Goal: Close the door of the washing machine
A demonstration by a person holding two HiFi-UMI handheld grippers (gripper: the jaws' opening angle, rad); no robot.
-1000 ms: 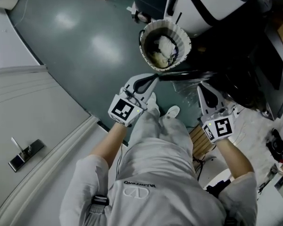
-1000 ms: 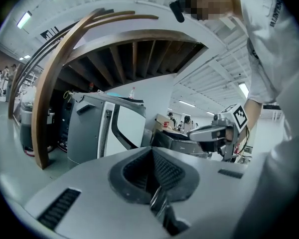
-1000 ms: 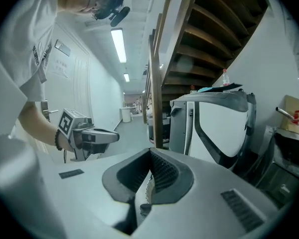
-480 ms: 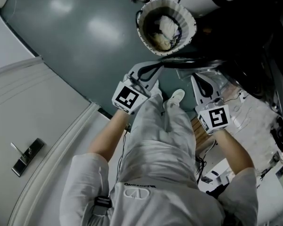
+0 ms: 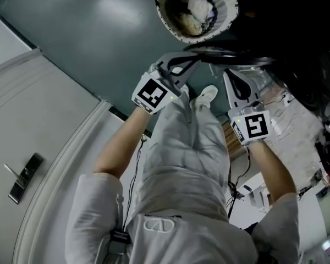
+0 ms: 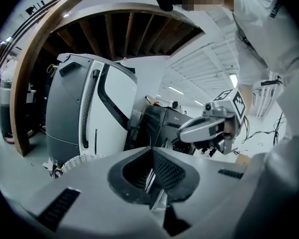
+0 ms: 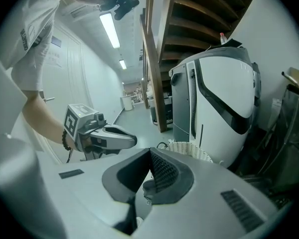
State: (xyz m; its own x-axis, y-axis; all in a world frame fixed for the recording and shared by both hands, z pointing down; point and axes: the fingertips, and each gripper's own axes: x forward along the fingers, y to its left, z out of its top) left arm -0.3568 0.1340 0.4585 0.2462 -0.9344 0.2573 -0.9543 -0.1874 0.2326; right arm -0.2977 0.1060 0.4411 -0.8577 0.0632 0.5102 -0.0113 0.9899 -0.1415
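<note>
the step in hand reads as the approach: nothing has touched the door yet. the person stands facing a dark, box-shaped washing machine, which sits just to the right of a tall white rounded appliance with a black curved band. from the head view a dark curved bar juts out level just beyond both grippers. i judge this to be the rim of the open door, though it is too dark to be sure. a white slatted laundry basket holding pale clothes stands on the green-grey floor just past it.

the left gripper has its jaws pressed together on nothing. the right gripper is likewise closed and empty. they are held side by side above the person's pale trousers, apart from each other, and neither touches the bar.

the next move calls for getting a closed gripper behind the door's free edge and pushing it round toward the machine's front until it latches. no pinch seems needed.

against the frame a second ago, the whole scene has slid up the head view, so the basket is now cut by the top edge. the grippers keep much the same place beside the dark bar, and both are closed, as they were then.
</note>
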